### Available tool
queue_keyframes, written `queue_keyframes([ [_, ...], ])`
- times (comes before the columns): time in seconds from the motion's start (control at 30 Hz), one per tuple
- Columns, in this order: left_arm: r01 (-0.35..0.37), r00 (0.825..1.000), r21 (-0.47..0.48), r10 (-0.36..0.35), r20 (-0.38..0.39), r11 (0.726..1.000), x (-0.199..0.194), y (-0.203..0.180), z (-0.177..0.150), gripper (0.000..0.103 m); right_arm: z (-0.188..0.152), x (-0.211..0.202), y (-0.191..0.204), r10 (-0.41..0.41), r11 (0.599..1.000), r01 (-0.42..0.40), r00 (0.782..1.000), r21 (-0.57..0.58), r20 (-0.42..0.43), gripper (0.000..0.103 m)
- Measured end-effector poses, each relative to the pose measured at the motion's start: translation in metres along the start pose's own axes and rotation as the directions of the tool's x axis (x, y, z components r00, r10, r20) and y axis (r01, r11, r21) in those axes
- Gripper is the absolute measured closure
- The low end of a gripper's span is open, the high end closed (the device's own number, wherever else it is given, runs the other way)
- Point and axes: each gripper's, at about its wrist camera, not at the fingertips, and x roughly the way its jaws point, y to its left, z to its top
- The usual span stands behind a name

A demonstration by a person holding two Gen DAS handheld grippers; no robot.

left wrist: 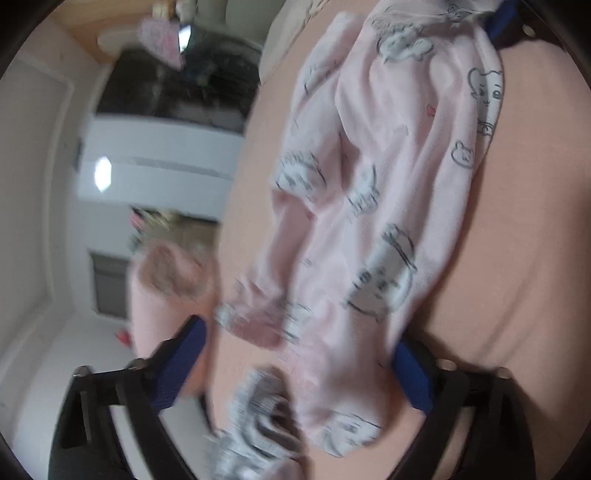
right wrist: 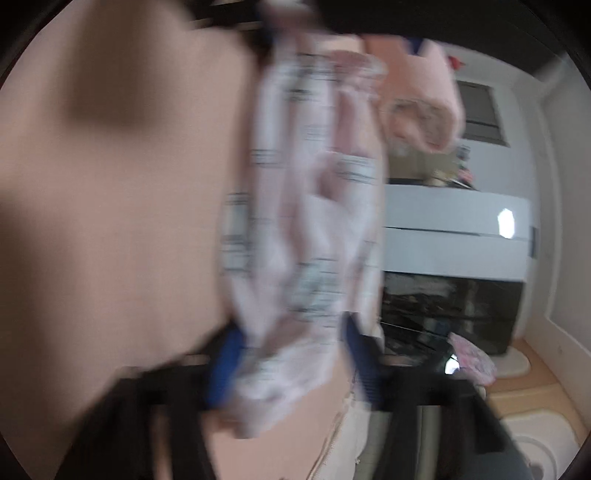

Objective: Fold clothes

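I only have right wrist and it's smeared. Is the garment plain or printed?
Observer: Printed. Left wrist shows the pink garment covered in grey outlined cartoon characters.
Operator: Is left gripper shut on it?
Observer: No. The left gripper has its fingers wide apart with the cloth lying loosely between them.
Operator: Can you see my gripper from there?
Observer: Yes. The right gripper shows at the garment's far end, a blue pad at the fabric edge; whether it's clamped I can't tell.
Operator: What's under the cloth?
Observer: A smooth peach-coloured surface; the middle of the garment rests bunched on it.
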Motion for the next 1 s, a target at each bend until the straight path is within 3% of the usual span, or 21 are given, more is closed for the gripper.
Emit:
queue_keyframes([
  [0.03,0.067,0.997,-0.040,-0.069,-0.036,0.997,0.003,0.001,-0.001,0.050,0.001,-0.001,0.004,-0.003,1.000,0.003,1.000,-0.010,-0.001,0.097],
  [0.07,0.080,0.996,-0.051,-0.081,-0.028,0.996,0.001,-0.003,-0.002,0.059,0.001,-0.002,0.009,-0.005,1.000,0.005,1.000,-0.019,-0.002,0.097],
  [0.1,0.086,0.996,-0.055,-0.086,-0.015,0.995,-0.002,-0.009,-0.003,0.074,0.002,-0.003,0.013,-0.008,1.000,0.008,1.000,-0.029,-0.004,0.097],
  [0.13,0.041,0.999,0.000,-0.041,0.029,0.999,-0.010,-0.023,-0.004,0.091,0.001,-0.004,0.013,0.005,1.000,-0.005,1.000,-0.019,-0.003,0.097],
  [0.2,-0.090,0.991,0.138,0.075,0.113,0.986,-0.021,-0.055,-0.007,0.103,-0.001,-0.004,0.009,0.037,0.999,-0.038,0.999,0.016,0.005,0.097],
  [0.43,0.082,0.995,0.076,-0.085,0.049,0.994,-0.008,-0.032,-0.004,0.103,-0.009,-0.010,0.004,0.058,0.994,-0.061,0.998,0.087,0.038,0.097],
  [0.63,0.053,0.997,0.080,-0.057,0.048,0.995,-0.007,-0.032,-0.007,0.103,-0.006,-0.006,0.003,0.043,0.993,-0.047,0.998,0.109,0.037,0.097],
  [0.8,0.062,0.998,0.121,-0.065,0.023,0.991,-0.014,-0.030,-0.002,0.103,-0.002,0.001,-0.006,0.114,0.990,-0.116,0.993,0.077,0.029,0.097],
  [0.9,0.108,0.994,0.054,-0.109,0.023,0.993,-0.021,-0.020,-0.003,0.100,-0.005,-0.001,-0.014,0.131,0.989,-0.134,0.990,0.066,0.053,0.099],
  [1.0,0.119,0.993,-0.004,-0.119,0.023,0.993,-0.030,-0.018,-0.007,0.100,-0.010,-0.005,-0.016,0.089,0.991,-0.096,0.994,0.095,0.068,0.100],
])
